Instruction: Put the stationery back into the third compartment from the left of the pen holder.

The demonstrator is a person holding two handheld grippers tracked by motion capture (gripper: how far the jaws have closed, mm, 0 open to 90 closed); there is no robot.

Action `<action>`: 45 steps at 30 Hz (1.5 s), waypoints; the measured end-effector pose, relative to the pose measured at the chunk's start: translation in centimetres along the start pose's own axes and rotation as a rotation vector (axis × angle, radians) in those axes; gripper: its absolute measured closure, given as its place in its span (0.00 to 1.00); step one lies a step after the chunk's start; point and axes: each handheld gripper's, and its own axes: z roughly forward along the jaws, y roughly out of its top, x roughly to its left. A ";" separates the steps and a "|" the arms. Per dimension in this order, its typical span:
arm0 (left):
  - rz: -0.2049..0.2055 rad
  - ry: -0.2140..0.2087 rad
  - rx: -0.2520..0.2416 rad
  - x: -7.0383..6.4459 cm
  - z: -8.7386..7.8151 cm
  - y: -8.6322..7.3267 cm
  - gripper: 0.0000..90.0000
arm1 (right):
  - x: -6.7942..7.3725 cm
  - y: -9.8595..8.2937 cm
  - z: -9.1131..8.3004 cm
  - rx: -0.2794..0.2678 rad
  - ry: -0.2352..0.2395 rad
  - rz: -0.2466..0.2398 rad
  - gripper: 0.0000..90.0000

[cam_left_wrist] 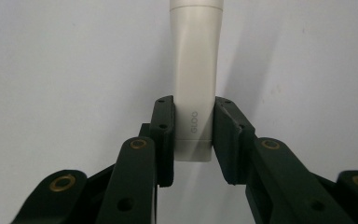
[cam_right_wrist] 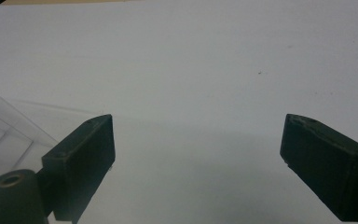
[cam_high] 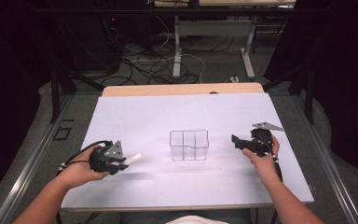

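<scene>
A cream-white tube (cam_left_wrist: 194,79) with "GLOO" printed near its flat end is clamped between the jaws of my left gripper (cam_left_wrist: 194,135). In the high view the tube (cam_high: 134,157) sticks out to the right of the left gripper (cam_high: 122,162), low over the white table at the left. A clear plastic organizer (cam_high: 189,145) with several compartments stands in the middle of the table, apart from both grippers. My right gripper (cam_high: 235,140) is right of the organizer, jaws wide apart with nothing between them (cam_right_wrist: 198,154). A corner of the organizer (cam_right_wrist: 4,130) shows at that view's left.
The white table sheet (cam_high: 168,116) has a wooden edge (cam_high: 182,88) at the back. Behind it the floor holds cables (cam_high: 154,65) and white desk legs (cam_high: 177,51). Dark curtains stand at both sides.
</scene>
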 end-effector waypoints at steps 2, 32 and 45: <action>-0.033 -0.008 -0.038 0.1 -0.1 0.1 0.79 | 0.0 0.0 0.0 0.001 0.001 0.009 0.11; -0.413 0.063 -0.539 1.2 0.2 4.1 0.79 | 2.6 1.4 -0.9 -0.038 0.108 0.001 0.11; -0.497 0.089 -0.689 0.8 1.6 8.4 0.79 | 5.7 3.9 -2.0 -0.156 0.187 -0.082 0.13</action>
